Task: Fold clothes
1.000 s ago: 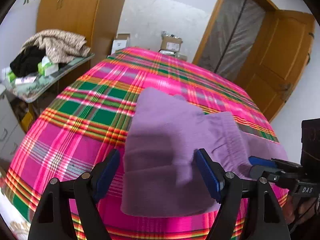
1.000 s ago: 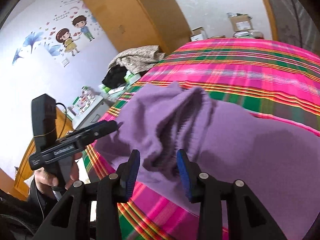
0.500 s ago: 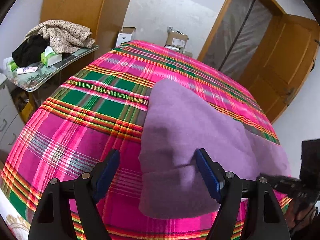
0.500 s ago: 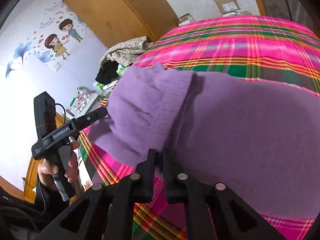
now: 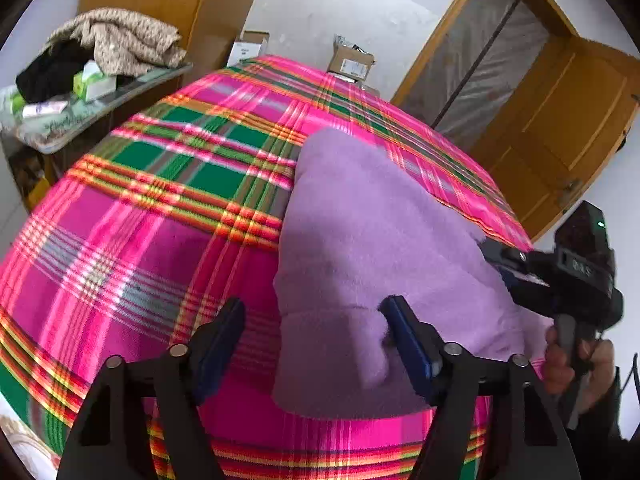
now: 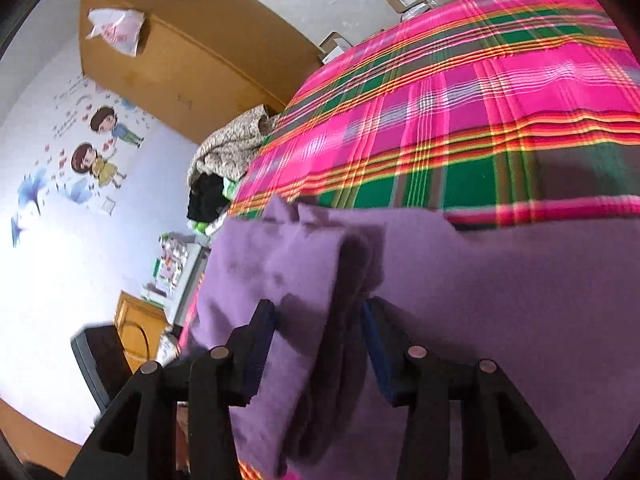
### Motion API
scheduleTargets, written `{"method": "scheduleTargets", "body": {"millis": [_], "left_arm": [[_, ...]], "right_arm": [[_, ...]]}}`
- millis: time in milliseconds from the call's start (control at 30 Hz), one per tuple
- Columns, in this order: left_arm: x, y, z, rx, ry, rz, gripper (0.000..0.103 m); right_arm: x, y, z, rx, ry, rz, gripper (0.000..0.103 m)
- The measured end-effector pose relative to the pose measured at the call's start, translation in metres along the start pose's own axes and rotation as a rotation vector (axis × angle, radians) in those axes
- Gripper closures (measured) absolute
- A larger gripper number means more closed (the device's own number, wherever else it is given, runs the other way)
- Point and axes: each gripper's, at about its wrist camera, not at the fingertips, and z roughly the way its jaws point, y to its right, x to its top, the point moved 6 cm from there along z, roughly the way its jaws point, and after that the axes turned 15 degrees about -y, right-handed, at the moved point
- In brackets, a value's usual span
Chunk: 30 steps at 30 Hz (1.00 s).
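- Where half a second ago the right gripper (image 6: 318, 334) was pinched nearly shut at the purple garment's (image 5: 360, 240) near edge, its jaws are now opening, with a thick fold of the cloth between the pads, which are not clearly pressing it.
- Compared with a second ago, the garment lies flatter, doubled over on the plaid blanket (image 5: 160, 200).
- The left gripper (image 5: 316, 344) is open and closing slightly, its jaws astride the garment's near corner without clamping it.
- A cluttered side table (image 5: 80, 120) with heaped clothes (image 5: 116, 40) stands beside the bed; a wooden door (image 5: 568, 120) is beyond.
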Motion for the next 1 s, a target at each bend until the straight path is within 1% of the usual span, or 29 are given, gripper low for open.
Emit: {"method": "scheduleTargets", "body": {"millis": [67,100,133,167,200,233,367,400,467,500,567,600,667,700,800,867,933,1000], "left_arm": [[-0.002,-0.001,-0.001,-0.001,0.002,0.003,0.040],[-0.003,-0.001,-0.001,-0.006,0.001,0.004,0.049],[-0.004,0.000,0.000,-0.013,0.000,0.006,0.060],[-0.005,0.001,0.000,-0.019,-0.001,0.007,0.064],[-0.006,0.001,0.000,-0.026,-0.003,0.009,0.067],[-0.007,0.002,0.000,-0.031,-0.003,0.011,0.070],[-0.010,0.001,-0.001,-0.045,0.003,0.018,0.072],[-0.010,0.001,-0.001,-0.043,0.003,0.022,0.072],[-0.011,0.002,-0.003,-0.040,0.002,0.029,0.072],[-0.011,0.002,-0.003,-0.038,0.002,0.034,0.072],[-0.011,0.003,-0.005,-0.034,0.002,0.042,0.072],[-0.010,0.004,-0.007,-0.028,0.005,0.047,0.072],[-0.011,0.005,-0.013,-0.011,0.023,0.063,0.072],[-0.011,0.006,-0.017,-0.006,0.033,0.069,0.072],[-0.010,0.009,-0.026,0.000,0.061,0.079,0.072],[-0.009,0.014,-0.034,0.000,0.086,0.091,0.072],[-0.009,0.018,-0.041,-0.005,0.108,0.106,0.072],[-0.012,0.020,-0.045,-0.007,0.114,0.112,0.072]], "right_arm": [[0.006,0.004,0.004,0.010,0.002,0.024,0.057],[0.009,0.006,0.006,0.009,-0.001,0.033,0.059],[0.011,0.007,0.009,0.003,-0.008,0.039,0.067],[0.013,0.009,0.011,-0.002,-0.015,0.045,0.075],[0.015,0.009,0.013,-0.002,-0.018,0.045,0.088],[0.017,0.008,0.012,0.010,-0.012,0.041,0.095],[0.016,0.000,-0.009,0.021,0.076,0.005,0.096],[0.015,0.001,-0.011,0.018,0.082,0.005,0.096],[0.011,0.012,-0.004,-0.003,0.045,0.034,0.096],[0.007,0.018,0.000,-0.018,0.028,0.042,0.094],[0.002,0.022,-0.001,-0.018,0.024,0.050,0.092],[-0.001,0.020,-0.005,-0.028,0.035,0.041,0.088],[-0.006,0.010,-0.020,-0.079,0.071,-0.006,0.086],[-0.010,0.004,-0.028,-0.091,0.089,-0.036,0.086],[-0.027,-0.022,-0.042,-0.073,0.105,-0.151,0.087],[-0.041,-0.040,-0.042,-0.066,0.086,-0.226,0.087],[-0.055,-0.055,-0.033,-0.066,0.049,-0.298,0.087],[-0.064,-0.060,-0.018,-0.089,0.000,-0.330,0.087]]}}
